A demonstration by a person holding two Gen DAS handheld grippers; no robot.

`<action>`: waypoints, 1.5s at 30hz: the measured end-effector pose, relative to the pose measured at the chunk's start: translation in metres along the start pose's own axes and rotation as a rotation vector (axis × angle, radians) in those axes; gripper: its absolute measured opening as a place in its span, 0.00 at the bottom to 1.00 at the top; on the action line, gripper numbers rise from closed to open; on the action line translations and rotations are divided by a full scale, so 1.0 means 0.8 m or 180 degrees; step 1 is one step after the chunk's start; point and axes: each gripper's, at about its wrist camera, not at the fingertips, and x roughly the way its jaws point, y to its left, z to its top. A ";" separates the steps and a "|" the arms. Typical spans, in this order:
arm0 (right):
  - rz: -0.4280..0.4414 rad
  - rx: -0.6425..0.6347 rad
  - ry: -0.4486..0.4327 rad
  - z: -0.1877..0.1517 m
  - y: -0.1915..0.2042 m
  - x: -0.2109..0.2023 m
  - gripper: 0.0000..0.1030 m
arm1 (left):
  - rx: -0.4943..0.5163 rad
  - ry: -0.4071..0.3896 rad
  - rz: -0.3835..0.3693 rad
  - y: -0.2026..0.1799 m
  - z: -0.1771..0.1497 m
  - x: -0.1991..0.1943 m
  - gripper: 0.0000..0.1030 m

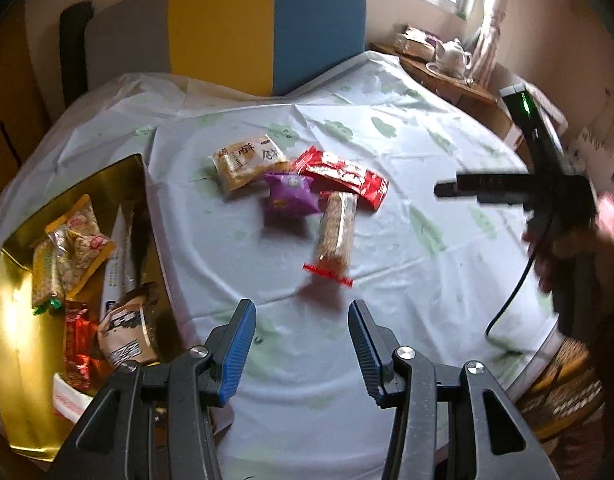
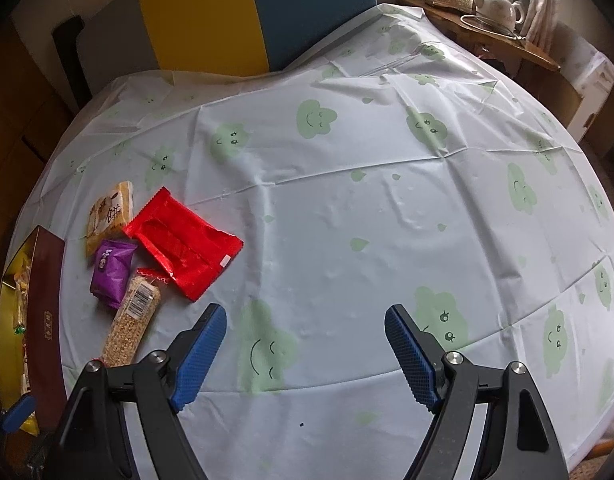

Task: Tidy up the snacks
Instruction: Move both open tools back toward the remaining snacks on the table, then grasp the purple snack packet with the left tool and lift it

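Note:
Several snack packs lie on the tablecloth: a tan biscuit pack [image 1: 247, 166] [image 2: 109, 212], a red wrapper [image 1: 343, 174] [image 2: 183, 240], a purple pack [image 1: 289, 198] [image 2: 113, 272] and a long grain bar [image 1: 335, 236] [image 2: 133, 318]. A gold-lined box [image 1: 15, 312] at the left holds several snacks; its dark red side shows in the right wrist view [image 2: 47, 320]. My left gripper [image 1: 303, 348] is open and empty, just short of the grain bar. My right gripper [image 2: 305, 356] is open and empty over bare cloth, right of the snacks; it shows at the right in the left wrist view [image 1: 459, 190].
The round table [image 2: 387, 208] has a white cloth with green clouds. A grey, yellow and blue chair back [image 1: 227, 28] stands behind it. A wooden side table with a teapot [image 2: 501, 4] and a tissue box stands at the back right.

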 end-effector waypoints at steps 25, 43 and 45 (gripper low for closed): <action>0.0158 0.0088 -0.0036 0.002 0.000 -0.011 0.81 | -0.0309 0.0416 0.0188 0.012 0.128 0.149 0.60; 0.0267 0.0130 -0.0135 0.007 -0.003 -0.020 0.84 | -0.0160 0.0168 0.0482 0.023 0.116 0.171 0.38; 0.0245 0.0122 -0.0128 0.006 -0.003 -0.019 0.84 | -0.0106 0.0080 0.0495 0.017 0.115 0.156 0.38</action>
